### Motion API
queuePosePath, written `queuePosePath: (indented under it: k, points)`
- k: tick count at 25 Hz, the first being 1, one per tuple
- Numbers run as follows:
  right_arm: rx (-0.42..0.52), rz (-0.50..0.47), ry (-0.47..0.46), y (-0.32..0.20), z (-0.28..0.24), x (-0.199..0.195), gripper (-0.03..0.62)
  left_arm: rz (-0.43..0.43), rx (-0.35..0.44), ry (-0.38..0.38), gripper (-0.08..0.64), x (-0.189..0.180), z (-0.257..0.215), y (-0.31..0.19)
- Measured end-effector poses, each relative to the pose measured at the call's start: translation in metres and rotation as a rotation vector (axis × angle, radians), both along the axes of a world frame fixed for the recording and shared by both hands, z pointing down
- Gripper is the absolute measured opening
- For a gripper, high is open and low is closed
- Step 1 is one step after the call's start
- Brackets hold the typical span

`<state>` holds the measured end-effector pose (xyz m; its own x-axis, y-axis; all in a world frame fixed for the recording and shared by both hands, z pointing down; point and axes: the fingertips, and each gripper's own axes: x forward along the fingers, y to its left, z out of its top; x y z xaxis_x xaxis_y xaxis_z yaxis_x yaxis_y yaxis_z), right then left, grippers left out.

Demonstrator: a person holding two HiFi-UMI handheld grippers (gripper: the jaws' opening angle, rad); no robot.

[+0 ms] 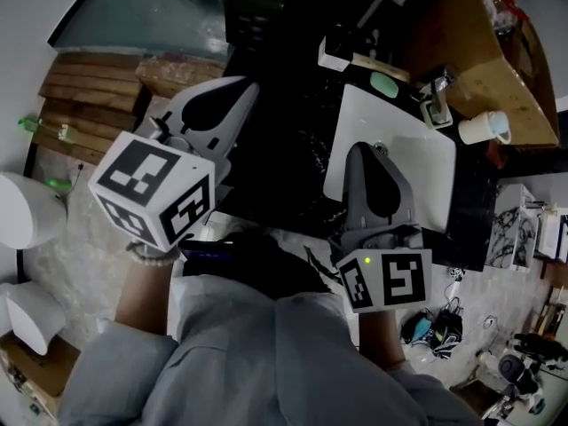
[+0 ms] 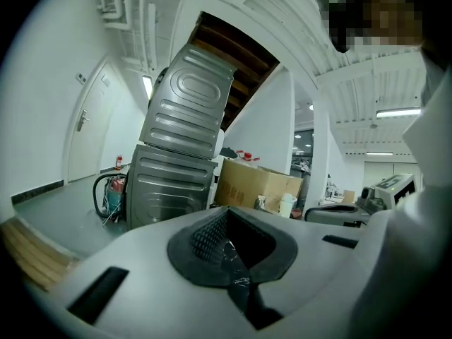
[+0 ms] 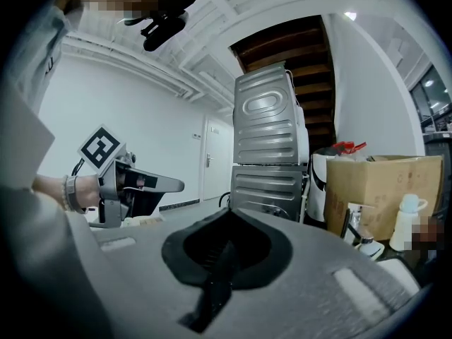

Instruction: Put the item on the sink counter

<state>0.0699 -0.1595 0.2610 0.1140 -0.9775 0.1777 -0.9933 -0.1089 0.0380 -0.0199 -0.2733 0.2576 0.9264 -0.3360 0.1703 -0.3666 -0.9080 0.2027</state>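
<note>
My left gripper (image 1: 238,85) is raised at the left of the head view, jaws shut and empty, pointing over the black sink counter (image 1: 284,149). In its own view the left gripper (image 2: 227,232) shows dark pads (image 2: 205,235) meeting with nothing between them. My right gripper (image 1: 359,149) hovers over the white basin (image 1: 417,162), also shut and empty; in its own view the right gripper (image 3: 227,239) has its jaws together. A green soap (image 1: 384,84) and a white cup (image 1: 484,127) sit near the faucet (image 1: 435,96). Neither gripper holds any item.
A large cardboard box (image 1: 479,43) stands beyond the faucet. Two stacked grey machines (image 2: 176,161) rise ahead, with the box (image 2: 258,186) beside them. Wooden steps (image 1: 89,87) lie at the left. Cables and clutter (image 1: 435,327) lie on the floor at the right.
</note>
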Motion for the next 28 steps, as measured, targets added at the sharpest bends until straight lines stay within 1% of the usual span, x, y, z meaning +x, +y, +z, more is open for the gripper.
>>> queuePosePath:
  k: [4, 7, 13, 17, 28]
  points:
    - [0.041, -0.048, 0.015, -0.009, -0.007, -0.005, -0.003, -0.032, 0.012, -0.007, 0.005, -0.008, -0.003, 0.001]
    - [0.058, -0.060, 0.015, -0.011, -0.011, -0.005, -0.003, -0.040, 0.014, -0.009, 0.005, -0.009, -0.005, 0.005]
    - [0.043, -0.089, 0.021, -0.012, -0.011, -0.006, -0.003, -0.036, 0.027, -0.008, 0.005, -0.006, -0.009, 0.012]
    - [0.052, -0.086, 0.022, -0.013, -0.011, 0.001, -0.003, -0.034, 0.029, -0.004, 0.005, -0.001, -0.010, 0.013]
    - [0.036, -0.096, 0.023, -0.014, -0.008, 0.009, -0.003, -0.040, 0.034, -0.007, 0.005, 0.008, -0.011, 0.011]
